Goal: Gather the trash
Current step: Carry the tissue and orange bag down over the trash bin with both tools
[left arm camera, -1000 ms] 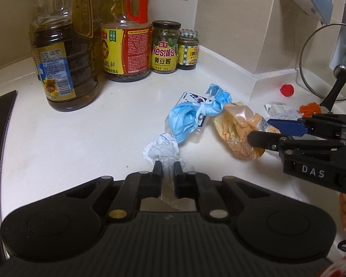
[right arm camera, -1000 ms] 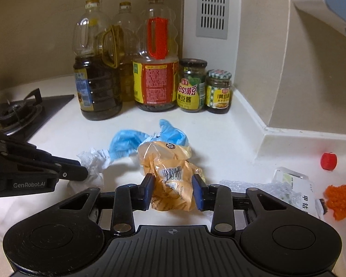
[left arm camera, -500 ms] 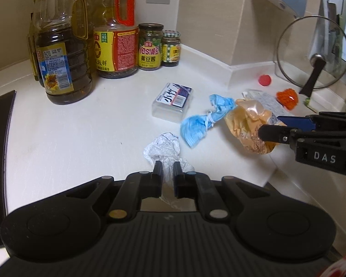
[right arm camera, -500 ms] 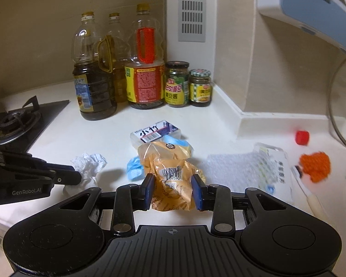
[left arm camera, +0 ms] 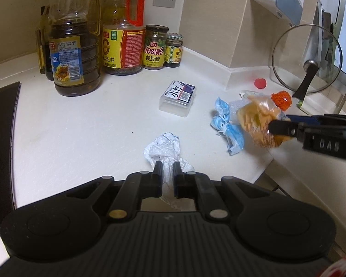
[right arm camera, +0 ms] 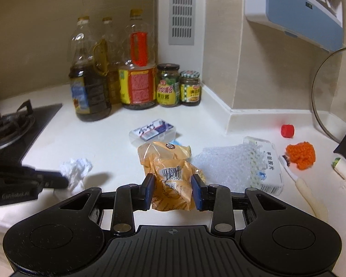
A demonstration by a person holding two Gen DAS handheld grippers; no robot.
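My left gripper (left arm camera: 167,172) is shut on a crumpled white tissue (left arm camera: 165,151), held near the counter's front edge; it also shows in the right wrist view (right arm camera: 76,169). My right gripper (right arm camera: 173,189) is shut on an orange plastic bag (right arm camera: 170,173) and holds it above the counter; the bag shows in the left wrist view (left arm camera: 257,122) at the right. A blue face mask (left arm camera: 226,124) lies on the counter beside the bag. A clear bubble wrap piece (right arm camera: 221,161) lies right of the bag.
Oil bottles (left arm camera: 73,46) and sauce jars (left arm camera: 155,47) stand at the back wall. A small clear box (left arm camera: 178,98), a red cap (right arm camera: 287,130), an orange scrubber (right arm camera: 301,151), a toothbrush (right arm camera: 297,180) and a white carton (right arm camera: 268,168) lie on the counter. A stove (right arm camera: 11,124) is left, a glass lid (left arm camera: 306,60) right.
Both grippers have pulled back toward the counter's front edge with their loads. The orange bag came off the blue mask, which stays on the counter; the small clear box is uncovered.
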